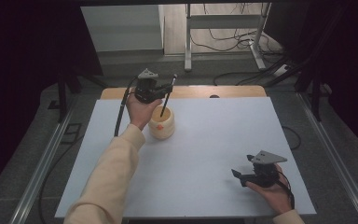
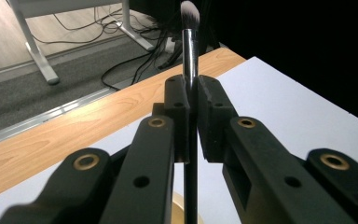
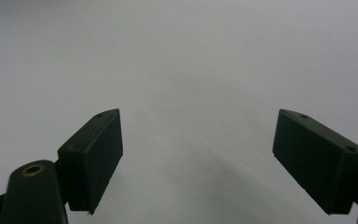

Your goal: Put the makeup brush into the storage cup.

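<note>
Jaws of the left gripper [image 2: 192,112] are clamped tight on the black handle of a makeup brush [image 2: 190,70]; bristle tuft points up and away, pale at the tip. Grip sits well up the handle, below the ferrule, pads squarely either side. In the high view the left gripper [image 1: 161,94] hovers near the far edge of the white surface [image 1: 205,154], left of its middle, with the brush [image 1: 168,98] tilted and its lower end inside the mouth of a cream-coloured cup [image 1: 161,124] just below. Whether the butt touches the cup floor cannot be told.

Right gripper [image 3: 198,149]: jaws wide apart, nothing between them, bare white surface beneath. It rests in the hand near the front right corner [image 1: 247,175], well apart from the cup.

Handling judgement:
- Brush looks light, thin and rigid along the handle; glossy finish suggests it could slip or pivot between the pads if tipped. Present hold on the handle is the sensible spot; bristles are soft and would splay or shed if pinched.
- Cup appears light and rounded with a small orange mark on its side; likely to slide or tip if the handle drags against the rim.
- Lowering straight down the cup's centre, then releasing, seems safest.
</note>
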### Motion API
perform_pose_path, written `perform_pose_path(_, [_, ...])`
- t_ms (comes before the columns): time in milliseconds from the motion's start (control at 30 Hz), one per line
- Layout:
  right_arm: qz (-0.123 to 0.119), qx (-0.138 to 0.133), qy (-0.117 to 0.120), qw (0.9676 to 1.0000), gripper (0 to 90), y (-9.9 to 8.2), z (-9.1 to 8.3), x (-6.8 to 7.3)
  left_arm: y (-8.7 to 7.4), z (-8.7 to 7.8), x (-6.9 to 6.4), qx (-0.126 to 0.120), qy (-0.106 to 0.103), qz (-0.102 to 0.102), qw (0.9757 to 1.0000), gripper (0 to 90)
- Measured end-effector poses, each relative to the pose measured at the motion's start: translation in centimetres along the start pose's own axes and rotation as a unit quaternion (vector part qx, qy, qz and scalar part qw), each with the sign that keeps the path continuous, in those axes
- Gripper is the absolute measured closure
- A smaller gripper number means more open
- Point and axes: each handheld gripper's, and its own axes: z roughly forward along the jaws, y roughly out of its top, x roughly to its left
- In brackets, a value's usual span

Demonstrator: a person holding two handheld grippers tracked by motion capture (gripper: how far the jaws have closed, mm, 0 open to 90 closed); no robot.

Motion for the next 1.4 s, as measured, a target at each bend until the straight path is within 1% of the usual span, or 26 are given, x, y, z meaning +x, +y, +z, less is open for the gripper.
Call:
perform_pose_path(267, [0.0, 0.002, 0.0, 1.0, 16.2, 0.0, 0.1, 0.0, -0.4, 0.6, 0.5, 0.009, 0.003, 0.005, 0.9999, 83.5])
perform_pose_path(367, [0.0, 0.003, 0.0, 1.0, 16.2, -0.1, 0.1, 0.0, -0.7, 0.8, 0.7, 0.01, 0.01, 0.004, 0.9999, 83.5])
perform_pose_path(400, [0.0, 0.003, -0.001, 1.0, 16.2, -0.1, 0.1, 0.0, -0.8, 0.9, 0.8, 0.012, 0.013, 0.007, 0.9998, 83.5])
perform_pose_path(567, [0.001, 0.003, -0.001, 1.0, 16.2, -0.1, 0.1, 0.0, -1.1, 1.2, 1.1, 0.011, 0.011, 0.011, 0.9998, 83.5])
perform_pose_path(600, [0.001, 0.003, -0.001, 1.0, 16.2, -0.1, 0.1, -0.1, -1.4, 1.3, 1.2, 0.007, 0.013, 0.005, 0.9999, 83.5])
perform_pose_path(733, [-0.001, 0.005, -0.002, 1.0, 16.2, -0.1, 0.1, -0.1, -1.9, 1.6, 1.5, 0.008, 0.013, 0.004, 0.9999, 83.5])
perform_pose_path(800, [-0.001, 0.004, -0.002, 1.0, 16.2, -0.1, 0.1, -0.1, -2.5, 1.8, 1.6, 0.006, 0.014, -0.002, 0.9999, 83.5])
perform_pose_path(867, [0.0, 0.004, -0.001, 1.0, 16.2, -0.1, 0.1, -0.1, -2.7, 1.8, 1.7, 0.008, 0.014, 0.0, 0.9999, 83.5])
perform_pose_path(900, [0.0, 0.004, -0.001, 1.0, 16.2, -0.1, 0.1, -0.1, -3.0, 1.8, 1.7, 0.003, 0.011, -0.005, 0.9999, 83.5])
perform_pose_path(967, [0.0, 0.005, -0.001, 1.0, 16.2, -0.1, 0.1, -0.1, -3.2, 1.8, 1.8, 0.002, 0.007, -0.006, 1.0, 83.4])
perform_pose_path(1033, [-0.001, 0.005, -0.001, 1.0, 16.2, -0.1, 0.1, -0.1, -3.5, 1.8, 1.9, 0.003, 0.008, -0.004, 1.0, 83.3])
perform_pose_path(1100, [0.0, 0.005, -0.001, 1.0, 16.2, -0.1, 0.1, -0.1, -3.7, 1.7, 1.9, 0.002, 0.006, -0.008, 1.0, 83.4])
perform_pose_path(1167, [0.0, 0.005, -0.001, 1.0, 16.2, -0.1, 0.1, -0.1, -3.8, 1.7, 2.0, 0.004, 0.006, -0.006, 1.0, 83.4])
perform_pose_path(1400, [-0.001, 0.005, -0.002, 1.0, 16.2, -0.1, 0.1, -0.1, -4.2, 1.5, 2.1, 0.001, 0.005, -0.009, 0.9999, 83.1])
